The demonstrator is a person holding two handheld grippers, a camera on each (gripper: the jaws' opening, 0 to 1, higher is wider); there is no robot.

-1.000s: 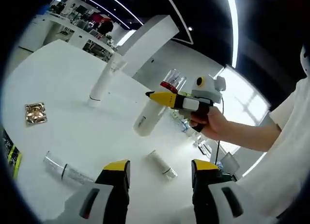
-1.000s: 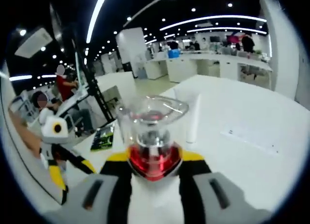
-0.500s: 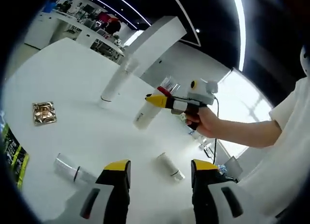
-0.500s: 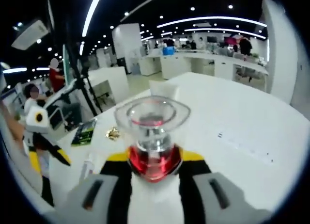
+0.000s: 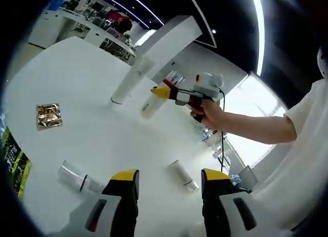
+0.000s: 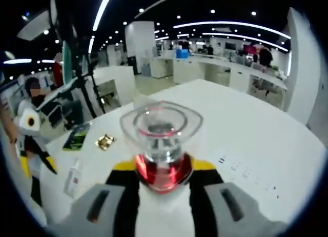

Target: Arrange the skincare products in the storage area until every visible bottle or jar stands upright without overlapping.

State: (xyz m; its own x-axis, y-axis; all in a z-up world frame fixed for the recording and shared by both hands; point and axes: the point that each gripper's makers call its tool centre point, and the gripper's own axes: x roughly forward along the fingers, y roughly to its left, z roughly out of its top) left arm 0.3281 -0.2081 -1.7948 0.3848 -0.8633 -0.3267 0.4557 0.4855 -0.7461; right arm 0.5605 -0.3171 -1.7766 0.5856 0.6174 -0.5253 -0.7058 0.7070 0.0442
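My right gripper (image 6: pixel 163 181) is shut on a white bottle (image 6: pixel 162 144) with a red collar and a clear cap, held above the white table (image 6: pixel 246 144). In the left gripper view that bottle (image 5: pixel 149 106) hangs tilted in the right gripper (image 5: pixel 161 92), close beside a tall white bottle (image 5: pixel 128 84) standing upright. A small white bottle (image 5: pixel 183 174) and a clear tube (image 5: pixel 76 176) lie on their sides near my left gripper (image 5: pixel 169 190), which is open with nothing between its jaws. The left gripper (image 6: pixel 35 162) also shows at the left edge of the right gripper view.
A gold sachet (image 5: pixel 49 116) lies flat on the table's left part, with a green booklet (image 5: pixel 12 156) at its edge. The sachet (image 6: pixel 105 141), booklet (image 6: pixel 77 137) and tube (image 6: pixel 73 178) lie left of the held bottle. A person's hand (image 5: pixel 207 111) holds the right gripper.
The right gripper has carried the red-collared bottle farther off, up beside the tall standing bottle. My left gripper has stayed open and low.
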